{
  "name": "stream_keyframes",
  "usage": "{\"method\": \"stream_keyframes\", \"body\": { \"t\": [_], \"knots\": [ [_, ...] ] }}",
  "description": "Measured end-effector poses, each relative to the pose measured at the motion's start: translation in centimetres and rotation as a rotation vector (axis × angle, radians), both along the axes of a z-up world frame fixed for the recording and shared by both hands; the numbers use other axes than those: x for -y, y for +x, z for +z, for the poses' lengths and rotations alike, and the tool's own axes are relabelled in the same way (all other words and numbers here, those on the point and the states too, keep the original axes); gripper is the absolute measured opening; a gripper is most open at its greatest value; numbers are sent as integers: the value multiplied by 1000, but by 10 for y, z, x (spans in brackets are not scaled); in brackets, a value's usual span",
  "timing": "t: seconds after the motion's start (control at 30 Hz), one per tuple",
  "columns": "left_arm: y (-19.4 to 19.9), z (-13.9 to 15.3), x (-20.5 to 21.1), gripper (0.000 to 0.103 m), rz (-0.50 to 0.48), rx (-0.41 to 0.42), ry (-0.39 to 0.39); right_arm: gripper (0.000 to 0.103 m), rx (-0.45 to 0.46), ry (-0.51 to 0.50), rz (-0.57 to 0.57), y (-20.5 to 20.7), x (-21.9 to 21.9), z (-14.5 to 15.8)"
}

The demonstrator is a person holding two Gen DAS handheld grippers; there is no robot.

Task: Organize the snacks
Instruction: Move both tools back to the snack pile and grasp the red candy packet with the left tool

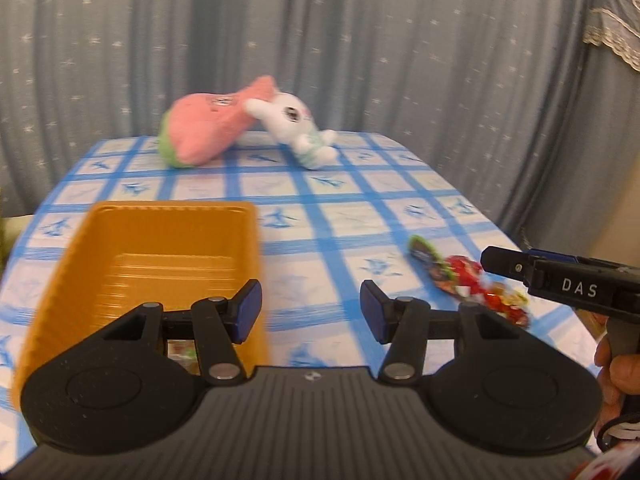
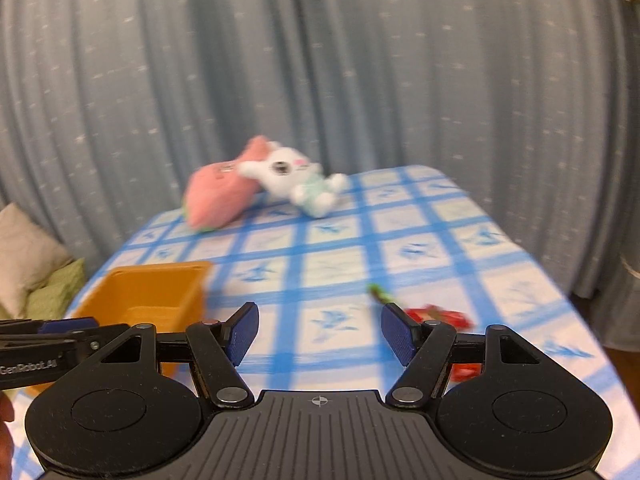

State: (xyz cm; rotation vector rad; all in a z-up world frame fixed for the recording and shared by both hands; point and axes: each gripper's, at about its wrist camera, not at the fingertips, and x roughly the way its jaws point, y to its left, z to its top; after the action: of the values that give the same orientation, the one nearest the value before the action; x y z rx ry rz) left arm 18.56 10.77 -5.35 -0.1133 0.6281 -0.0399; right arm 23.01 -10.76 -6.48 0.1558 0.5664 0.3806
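Covering nearly the whole scene, a table (image 1: 360, 216) in a blue-checked cloth stands before a grey-blue curtain (image 1: 320, 40). At its far end lie a pink plush (image 1: 208, 128) and a white plush rabbit (image 1: 296, 124), leaning on each other, well apart from the work.

Next in size is the orange tray (image 1: 80, 264) on the near left of the table. Most of its floor is bare; one colourful wrapped snack (image 1: 182, 354) shows in its near corner, behind the left gripper's linkage, so the sorting seems barely begun.

On the near right of the cloth, well apart from the tray, a small heap of snack packets (image 1: 468, 284) in red and green wrappers lies loose; these look like what is left to move.

The left gripper (image 1: 311, 312) hangs over the tray's near right rim, jaws parted and nothing between them. The right gripper (image 2: 320, 334) hovers just left of the heap, jaws parted wider, also empty. In the left view its tip is close over the packets; whether it touches them is unclear through the blur.
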Motion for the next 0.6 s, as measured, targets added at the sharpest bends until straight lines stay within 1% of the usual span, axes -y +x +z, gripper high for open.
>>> {"method": "stream_keyframes", "body": {
  "t": [0.33, 0.47, 0.6],
  "knots": [
    [19, -14, 64, 50, -109, -44, -38, 68, -42, -33, -134, -6, 82, -19],
    [29, -23, 91, 50, -162, -67, -59, 68, -61, -45, -179, -7, 107, -27],
    [36, -34, 121, 50, -222, -87, -57, 68, -83, -47, -222, -7, 128, -34]
  ]
}}
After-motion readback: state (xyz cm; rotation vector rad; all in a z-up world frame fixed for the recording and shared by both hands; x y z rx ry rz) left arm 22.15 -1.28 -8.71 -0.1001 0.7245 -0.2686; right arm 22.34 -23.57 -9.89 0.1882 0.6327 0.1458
